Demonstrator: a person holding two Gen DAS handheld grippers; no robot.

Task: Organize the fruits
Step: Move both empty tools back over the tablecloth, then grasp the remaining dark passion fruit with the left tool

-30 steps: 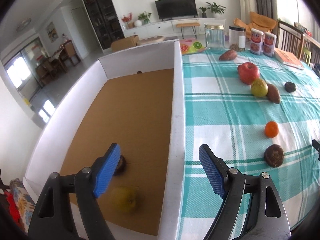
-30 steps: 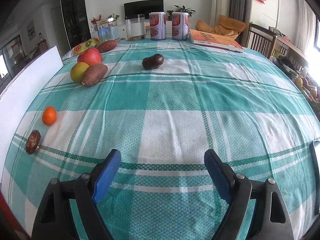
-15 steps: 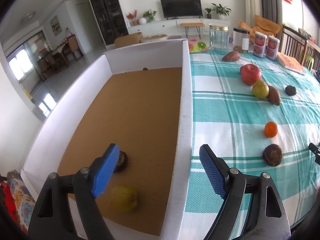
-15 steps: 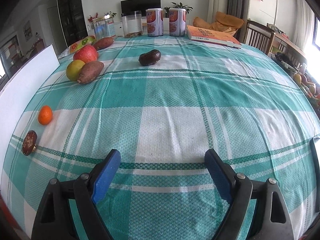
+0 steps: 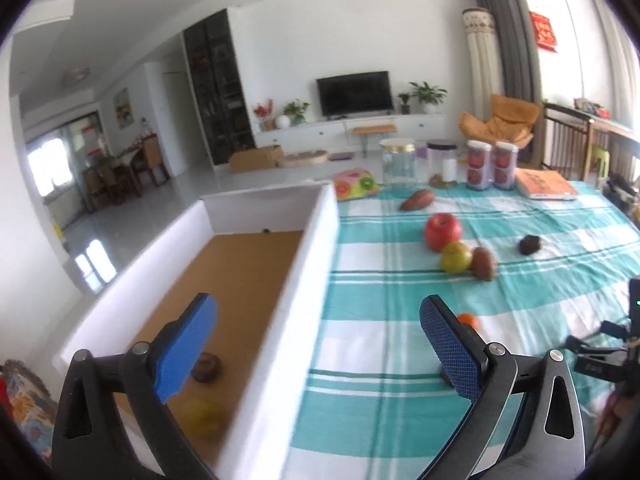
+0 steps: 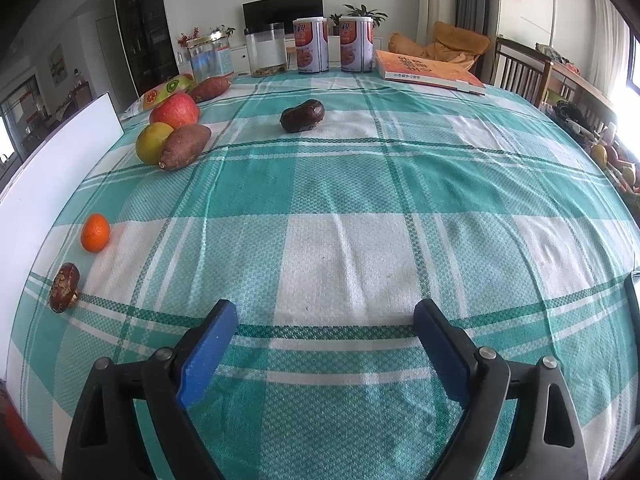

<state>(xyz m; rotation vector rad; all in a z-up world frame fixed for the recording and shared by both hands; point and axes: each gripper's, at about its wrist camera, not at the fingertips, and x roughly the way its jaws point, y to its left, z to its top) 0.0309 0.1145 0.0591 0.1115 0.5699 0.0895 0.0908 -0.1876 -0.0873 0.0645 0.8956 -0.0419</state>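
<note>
The left gripper (image 5: 318,344) straddles the box (image 5: 316,240) wall, jaws opening and empty; inside lie a brown fruit (image 5: 206,366) and, blurred, perhaps a pear (image 5: 202,416). The right gripper (image 6: 326,350), jaws opening and empty, hangs over the bench (image 6: 360,184); an orange (image 6: 95,232) lies far left.

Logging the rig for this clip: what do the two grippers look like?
Left gripper and right gripper match: black plastic arms with triangular cut-outs and silver pivot screws, ending in blue textured pads. No sleeve or cable shows on either.

White walls framed a bright living room: a wall-mounted television (image 5: 354,93) above a low white cabinet (image 5: 352,132), an orange armchair (image 5: 506,122) beside grey curtains (image 5: 506,40)
</note>
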